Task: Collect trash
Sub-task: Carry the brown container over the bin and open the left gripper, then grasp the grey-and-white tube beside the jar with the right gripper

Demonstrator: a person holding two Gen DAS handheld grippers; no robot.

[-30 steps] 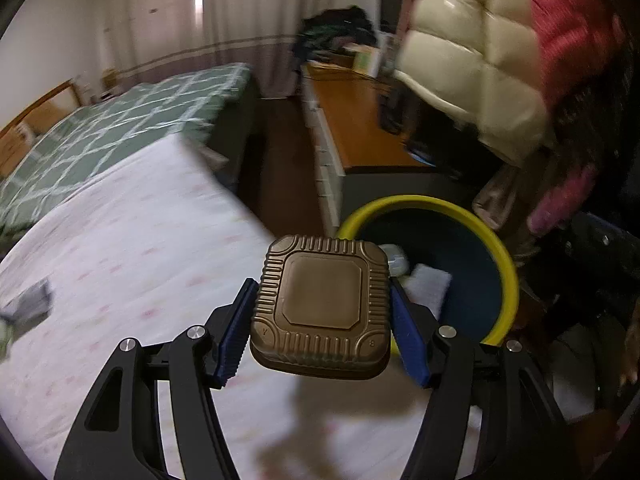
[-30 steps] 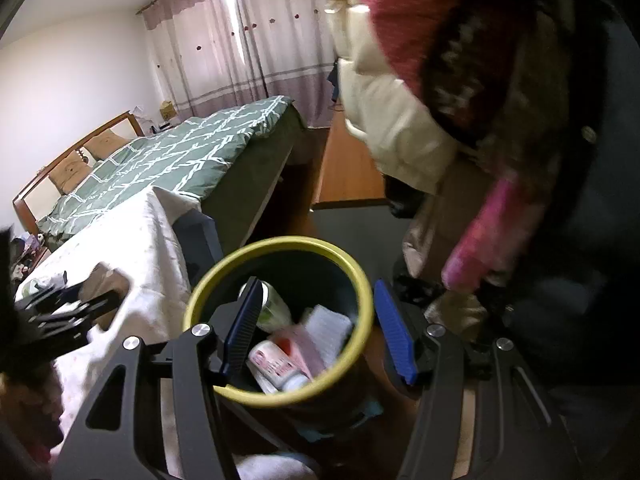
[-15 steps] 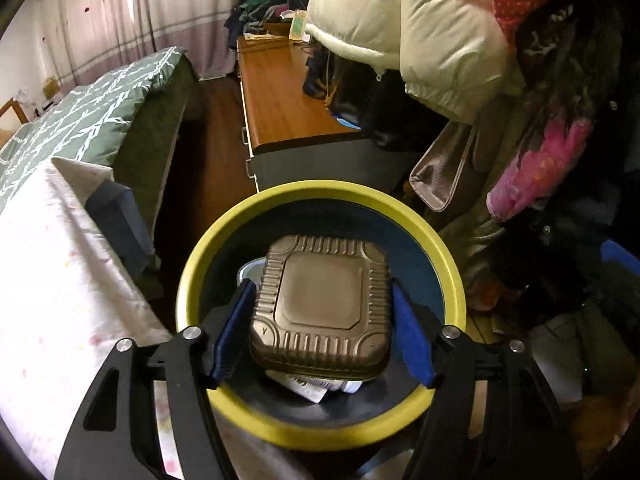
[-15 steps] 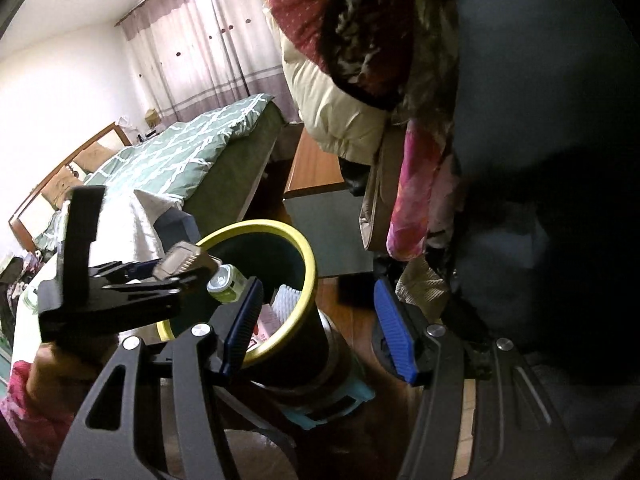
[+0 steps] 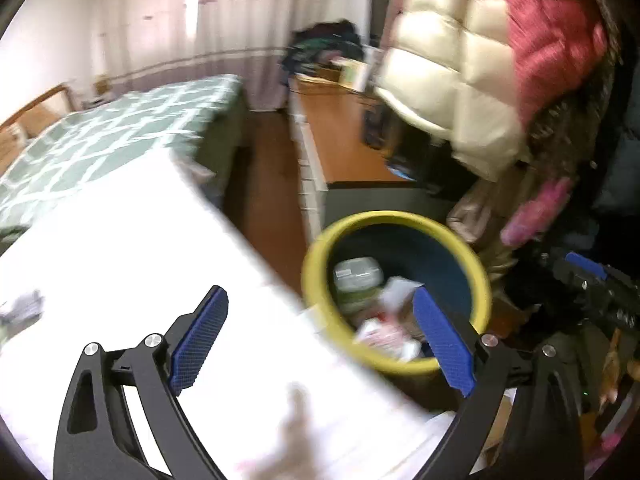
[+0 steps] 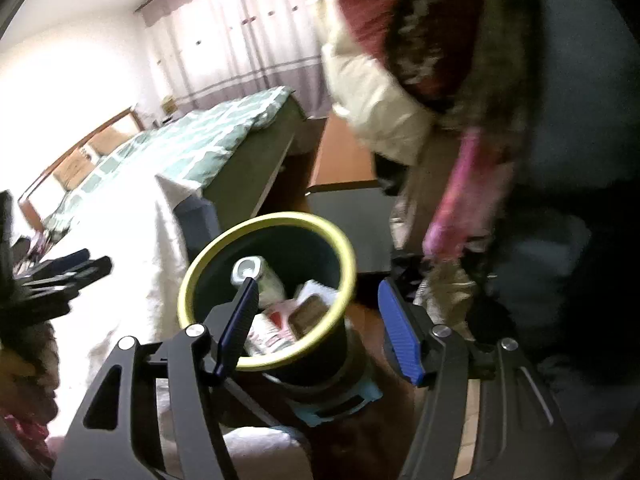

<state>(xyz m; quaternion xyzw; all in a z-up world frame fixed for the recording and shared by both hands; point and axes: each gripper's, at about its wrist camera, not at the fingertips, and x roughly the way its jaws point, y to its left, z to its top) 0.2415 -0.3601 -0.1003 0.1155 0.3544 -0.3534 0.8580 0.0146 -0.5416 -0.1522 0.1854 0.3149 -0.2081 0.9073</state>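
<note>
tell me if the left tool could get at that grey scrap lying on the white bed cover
Probably yes. The left tool is open and holds nothing, its jaws having just been opening. The grey scrap lies uncovered on the white bed cover, off to the tool's left, with nothing between them, though blur hides its shape.

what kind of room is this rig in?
A bedroom in a home, most likely: a bed with a green checked quilt, floor-length curtains, and padded coats hanging beside a yellow-rimmed trash bin.

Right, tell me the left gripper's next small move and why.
Probably swing the left gripper back over the white bedcover toward the grey scrap. Its jaws have just been opening and are empty; the brown box lies in the yellow-rimmed bin.
</note>
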